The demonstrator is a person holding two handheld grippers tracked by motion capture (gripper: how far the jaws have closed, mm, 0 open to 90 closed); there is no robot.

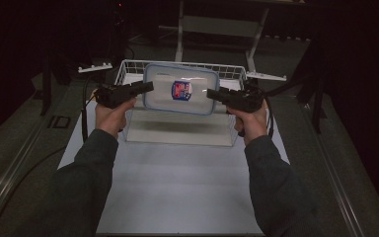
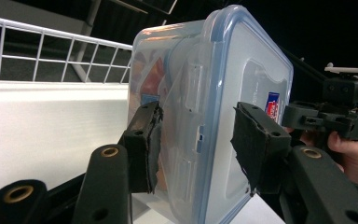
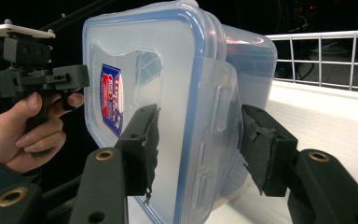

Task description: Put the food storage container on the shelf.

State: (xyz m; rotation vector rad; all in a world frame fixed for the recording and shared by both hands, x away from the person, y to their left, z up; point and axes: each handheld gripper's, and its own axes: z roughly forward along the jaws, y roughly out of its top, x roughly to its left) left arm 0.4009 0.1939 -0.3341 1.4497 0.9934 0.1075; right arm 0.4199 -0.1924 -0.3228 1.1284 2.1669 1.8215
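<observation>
High view: box point(image 1: 181, 89) hanging tilted above basket point(image 1: 128, 66), lid facing camera. Left gripper point(image 1: 148, 87) and right gripper point(image 1: 211, 93) clamping opposite short ends, sharing load, keeping box steady over basket.

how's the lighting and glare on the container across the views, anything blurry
High view: dim room, white table lit, glare patch on the container lid, its shadow falls below. Left gripper view: bright table washes out, near fingers soft. Right gripper view: container sharp, faint reflections on the lid.
</observation>
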